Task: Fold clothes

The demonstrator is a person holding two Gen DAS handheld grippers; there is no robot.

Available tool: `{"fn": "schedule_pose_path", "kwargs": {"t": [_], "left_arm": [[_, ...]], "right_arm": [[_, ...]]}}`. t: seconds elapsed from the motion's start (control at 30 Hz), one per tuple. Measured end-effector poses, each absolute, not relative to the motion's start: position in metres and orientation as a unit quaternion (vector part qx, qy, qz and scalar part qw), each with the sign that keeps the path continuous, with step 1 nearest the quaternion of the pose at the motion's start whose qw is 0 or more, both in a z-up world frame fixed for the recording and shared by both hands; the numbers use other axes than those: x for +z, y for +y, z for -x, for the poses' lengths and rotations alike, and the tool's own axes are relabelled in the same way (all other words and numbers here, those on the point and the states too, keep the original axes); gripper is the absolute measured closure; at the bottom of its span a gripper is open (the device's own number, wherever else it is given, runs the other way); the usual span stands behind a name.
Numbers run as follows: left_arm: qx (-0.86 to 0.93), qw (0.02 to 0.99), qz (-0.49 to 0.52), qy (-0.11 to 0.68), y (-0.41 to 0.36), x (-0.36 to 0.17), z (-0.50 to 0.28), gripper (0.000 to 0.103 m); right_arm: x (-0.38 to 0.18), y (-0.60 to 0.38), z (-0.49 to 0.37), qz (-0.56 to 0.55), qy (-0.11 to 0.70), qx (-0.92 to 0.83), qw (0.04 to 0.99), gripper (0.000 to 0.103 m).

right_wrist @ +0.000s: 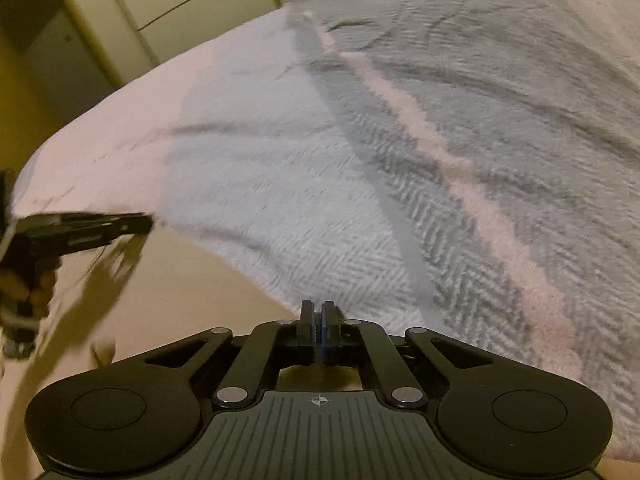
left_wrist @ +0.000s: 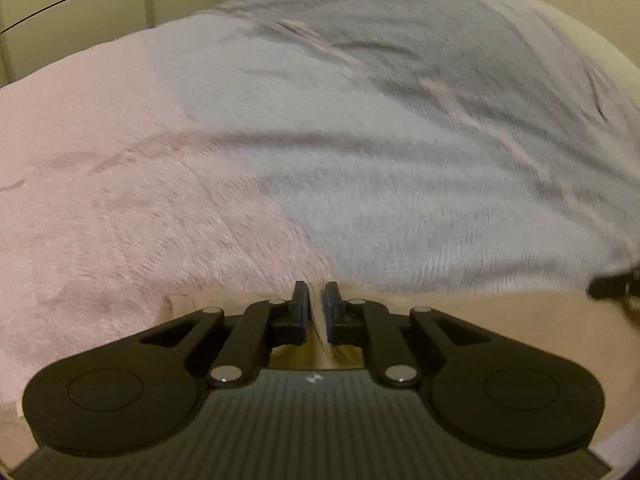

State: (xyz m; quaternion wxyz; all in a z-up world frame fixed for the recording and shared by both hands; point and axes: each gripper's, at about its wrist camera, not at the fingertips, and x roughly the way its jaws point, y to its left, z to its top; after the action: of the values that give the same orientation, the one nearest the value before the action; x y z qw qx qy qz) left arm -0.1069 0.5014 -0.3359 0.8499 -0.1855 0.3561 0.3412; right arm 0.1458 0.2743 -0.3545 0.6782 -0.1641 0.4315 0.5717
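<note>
A grey herringbone cloth (left_wrist: 400, 184) (right_wrist: 304, 208) lies spread out, with a pink seam strip (right_wrist: 472, 184) running across it. My left gripper (left_wrist: 317, 286) sits at the cloth's near edge, where grey meets pink. Its fingers are almost together, pinching the hem. In the right wrist view the left gripper (right_wrist: 148, 220) holds the cloth's drawn-out near-left corner. My right gripper (right_wrist: 318, 305) is shut on the near hem further right, and it also shows at the frame edge (left_wrist: 612, 286) in the left wrist view. Creases run across the cloth between the two grippers.
A fuzzy pink blanket (left_wrist: 120, 184) (right_wrist: 120, 132) lies under and left of the grey cloth. A bare tan surface (left_wrist: 500, 320) (right_wrist: 192, 280) runs along the near side below both grippers. Pale cabinet panels (right_wrist: 180, 8) stand at the back left.
</note>
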Motion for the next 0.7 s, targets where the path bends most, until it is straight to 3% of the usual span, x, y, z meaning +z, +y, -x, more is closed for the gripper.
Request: {"fn": "schedule_pose_path", "kwargs": {"t": [0.07,0.1,0.13,0.2,0.3,0.37,0.53,0.7], "left_arm": [[0.366,0.844,0.198,0.337,0.498,-0.323,0.111,0.079],[0.378,0.842,0.198,0.330,0.494,-0.316,0.114,0.078],[0.389,0.840,0.196,0.323,0.490,-0.308,0.118,0.078],[0.400,0.839,0.201,0.310,0.476,-0.294,0.123,0.079],[0.360,0.857,0.216,0.300,0.448,-0.286,0.132,0.083],[0.324,0.866,0.209,0.319,0.425,-0.295,0.129,0.095],[0.286,0.853,0.210,0.382,0.378,-0.337,0.124,0.095],[0.310,0.850,0.245,0.349,0.349,-0.315,0.151,0.094]], "right_arm": [[-0.348,0.274,-0.147,0.163,0.429,0.554,0.694,0.098],[-0.343,0.271,-0.148,0.161,0.426,0.544,0.705,0.090],[-0.336,0.264,-0.151,0.156,0.418,0.534,0.719,0.074],[-0.321,0.248,-0.157,0.145,0.403,0.513,0.744,0.055],[-0.302,0.211,-0.161,0.138,0.390,0.507,0.757,0.055],[-0.300,0.190,-0.154,0.164,0.385,0.520,0.744,0.055],[-0.342,0.138,-0.145,0.274,0.398,0.451,0.750,0.056],[-0.333,0.103,-0.151,0.233,0.406,0.399,0.789,0.056]]}}
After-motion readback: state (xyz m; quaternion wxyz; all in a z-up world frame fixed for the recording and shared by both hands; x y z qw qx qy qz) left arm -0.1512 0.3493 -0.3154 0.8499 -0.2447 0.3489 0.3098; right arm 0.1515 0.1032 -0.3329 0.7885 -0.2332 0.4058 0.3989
